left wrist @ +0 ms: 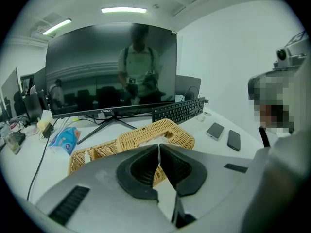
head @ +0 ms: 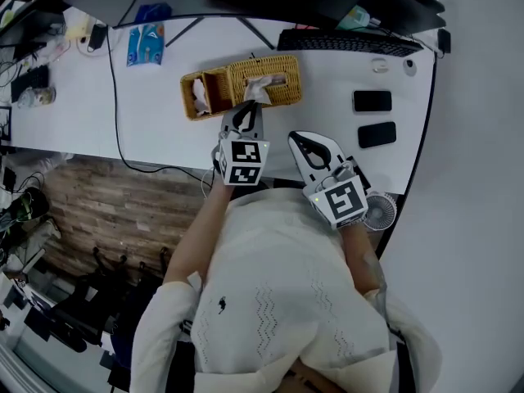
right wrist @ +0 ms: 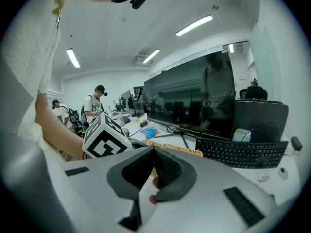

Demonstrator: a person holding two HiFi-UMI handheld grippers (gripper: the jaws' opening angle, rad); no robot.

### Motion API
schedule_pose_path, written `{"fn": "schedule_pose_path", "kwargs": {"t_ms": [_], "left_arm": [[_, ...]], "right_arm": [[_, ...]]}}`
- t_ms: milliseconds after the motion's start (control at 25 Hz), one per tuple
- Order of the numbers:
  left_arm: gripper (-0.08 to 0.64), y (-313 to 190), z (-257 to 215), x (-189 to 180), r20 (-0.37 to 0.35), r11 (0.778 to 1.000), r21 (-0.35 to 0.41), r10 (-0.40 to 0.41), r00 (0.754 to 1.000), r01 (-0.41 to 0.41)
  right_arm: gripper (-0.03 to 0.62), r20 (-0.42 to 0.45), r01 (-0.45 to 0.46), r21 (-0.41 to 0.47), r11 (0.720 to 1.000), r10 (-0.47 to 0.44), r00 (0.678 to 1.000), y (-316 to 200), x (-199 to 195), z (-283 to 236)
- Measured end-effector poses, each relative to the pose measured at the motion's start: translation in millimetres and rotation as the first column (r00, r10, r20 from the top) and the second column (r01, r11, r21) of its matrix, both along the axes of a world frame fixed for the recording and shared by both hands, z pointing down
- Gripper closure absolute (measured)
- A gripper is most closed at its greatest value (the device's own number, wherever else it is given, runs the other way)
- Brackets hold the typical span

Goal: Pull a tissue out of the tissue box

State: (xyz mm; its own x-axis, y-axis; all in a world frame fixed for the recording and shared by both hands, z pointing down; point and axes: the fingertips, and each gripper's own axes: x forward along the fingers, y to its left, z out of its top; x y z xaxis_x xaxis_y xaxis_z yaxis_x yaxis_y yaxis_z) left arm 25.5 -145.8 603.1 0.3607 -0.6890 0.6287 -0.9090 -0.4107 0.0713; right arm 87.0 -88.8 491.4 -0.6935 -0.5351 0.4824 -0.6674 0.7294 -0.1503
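The tissue box (head: 282, 65), a woven wicker one, stands on the white desk (head: 164, 129) in front of the monitor (left wrist: 112, 67). A white tissue (head: 257, 89) sticks out of its slot, and the left gripper (head: 243, 115) has its jaws closed on the tissue's edge. The right gripper (head: 300, 142) hovers beside it, apart from the box, its 2 jaws pressed together with nothing between.
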Motion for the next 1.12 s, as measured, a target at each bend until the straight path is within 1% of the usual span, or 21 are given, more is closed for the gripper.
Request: {"fn": "schedule_pose_path", "kwargs": {"t_ms": [840,1120], "left_arm": [[0.540,13.9,-15.3,-10.0,-0.028,1.000,0.020,0.004,1.000,-0.003],[0.540,20.9,-18.5,-13.7,-0.052,1.000,0.007,0.004,0.999,-0.004]], "right_arm": [[0.591,-0.014,-0.020,0.051,0.998,0.021,1.000,11.1,-4.4,-12.1],[0.591,-0.019,-0.026,0.061,0.998,0.027,0.999,15.5,-8.2,-14.6]]}}
